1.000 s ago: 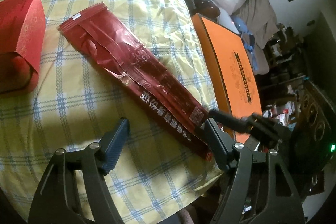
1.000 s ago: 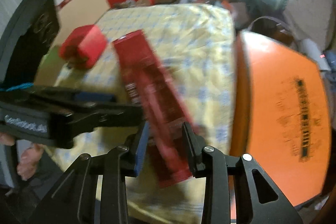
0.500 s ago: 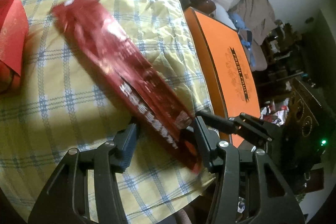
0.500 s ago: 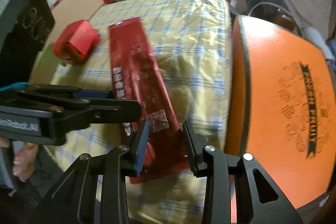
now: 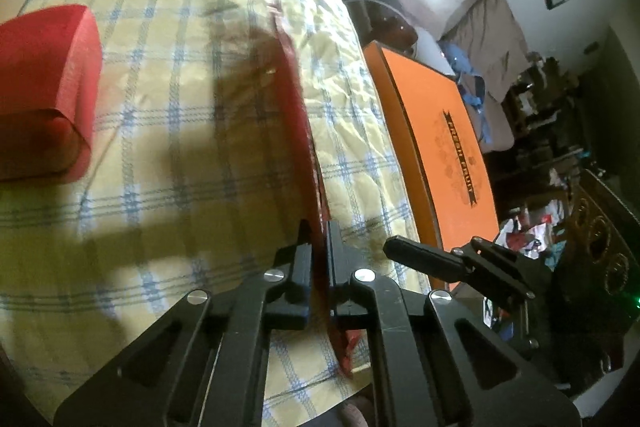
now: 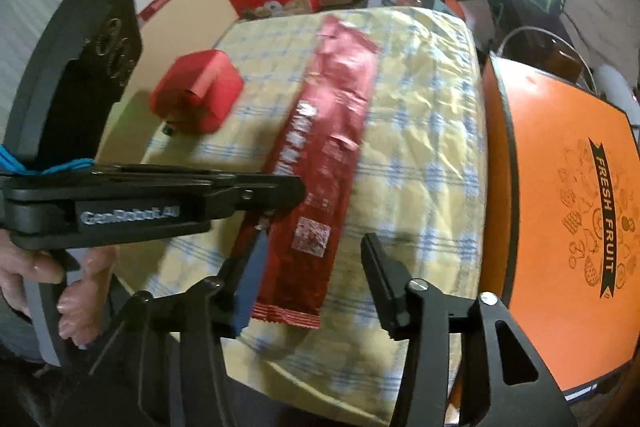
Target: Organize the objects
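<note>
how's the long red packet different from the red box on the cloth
The packet is long, flat and crinkly; the box is short and blocky. The packet is pinched near its end by the left gripper, its edge turned up in that view; the box sits untouched, farther back on the cloth. Both are red.

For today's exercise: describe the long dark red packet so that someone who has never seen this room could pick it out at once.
Find the table under the yellow and blue checked cloth, beside the orange fruit box. Along the cloth's middle runs the long dark red foil packet, its near end pinched in the left gripper. Unlike the squat red box nearby, it is flat, narrow and shiny.
</note>
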A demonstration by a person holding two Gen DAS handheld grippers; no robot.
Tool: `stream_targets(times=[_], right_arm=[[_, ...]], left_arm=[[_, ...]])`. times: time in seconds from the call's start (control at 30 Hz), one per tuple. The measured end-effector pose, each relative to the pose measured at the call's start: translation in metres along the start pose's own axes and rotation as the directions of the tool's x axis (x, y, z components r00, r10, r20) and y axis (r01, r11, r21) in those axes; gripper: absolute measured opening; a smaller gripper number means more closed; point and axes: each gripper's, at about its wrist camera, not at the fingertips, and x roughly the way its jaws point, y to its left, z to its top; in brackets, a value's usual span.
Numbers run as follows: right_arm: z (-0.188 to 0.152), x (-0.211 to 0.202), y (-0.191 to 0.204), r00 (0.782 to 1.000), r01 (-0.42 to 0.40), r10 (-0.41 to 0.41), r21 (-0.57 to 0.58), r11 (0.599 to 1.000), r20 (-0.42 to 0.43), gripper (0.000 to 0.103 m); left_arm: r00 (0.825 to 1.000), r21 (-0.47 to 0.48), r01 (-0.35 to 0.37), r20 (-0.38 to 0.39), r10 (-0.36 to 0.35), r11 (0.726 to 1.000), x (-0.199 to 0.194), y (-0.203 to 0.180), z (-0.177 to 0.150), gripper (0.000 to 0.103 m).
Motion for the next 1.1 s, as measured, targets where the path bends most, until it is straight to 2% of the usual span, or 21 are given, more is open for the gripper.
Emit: stream_targets(times=[0.1, 0.23, 0.43, 0.73, 0.8, 0.83, 0.93, 1.03, 1.07, 1.1], right_arm=[[0.003, -0.001, 0.012, 1.0, -0.004, 0.004, -0.011, 1.0, 0.001, 0.053], [0.002, 0.002, 0.022, 1.0, -0.02, 0.02, 0.006, 1.0, -0.001, 0.065], [-0.002, -0.004, 0.031, 0.998, -0.057, 0.056, 0.04, 0.998, 0.008, 0.066], [-0.005, -0.004, 0.039, 1.0, 0.004, -0.004, 0.011, 1.0, -0.003, 0.066], [-0.006, -0.003, 0.038, 1.0, 0.017, -0.017, 0.009, 1.0, -0.003, 0.062], [-0.007, -0.003, 0.038, 1.0, 0.025, -0.025, 0.007, 1.0, -0.003, 0.053], [-0.009, -0.001, 0.035, 1.0, 0.024, -0.024, 0.019, 1.0, -0.007, 0.045], [-0.01, 0.001, 0.026, 1.0, 0.014, -0.013, 0.051, 0.999, -0.016, 0.029], [-0.01, 0.001, 0.022, 1.0, 0.009, -0.008, 0.065, 0.998, -0.017, 0.026], [-0.011, 0.0, 0.017, 1.0, 0.01, -0.009, 0.079, 0.997, -0.018, 0.026]], left_arm=[[1.0, 0.011, -0.002, 0.019, 0.002, 1.0, -0.006, -0.002, 0.0, 0.004], [0.999, 0.011, -0.027, 0.036, 0.027, 1.0, -0.011, -0.003, -0.001, 0.004], [0.998, 0.006, -0.061, 0.036, 0.06, 0.998, -0.01, -0.004, -0.003, 0.004], [0.995, 0.013, -0.092, 0.031, 0.092, 0.996, -0.009, -0.012, -0.004, 0.004], [0.995, 0.009, -0.092, 0.028, 0.092, 0.996, -0.007, -0.014, -0.004, 0.004], [0.996, 0.009, -0.09, 0.025, 0.09, 0.996, -0.007, -0.015, -0.003, 0.004], [0.996, 0.027, -0.088, 0.011, 0.087, 0.996, -0.003, -0.021, -0.005, 0.005], [0.997, 0.05, -0.073, -0.006, 0.073, 0.996, 0.0, -0.027, -0.008, 0.005], [0.998, 0.057, -0.064, -0.012, 0.065, 0.996, 0.001, -0.029, -0.008, 0.006], [0.998, 0.062, -0.055, -0.019, 0.057, 0.997, 0.001, -0.03, -0.009, 0.013]])
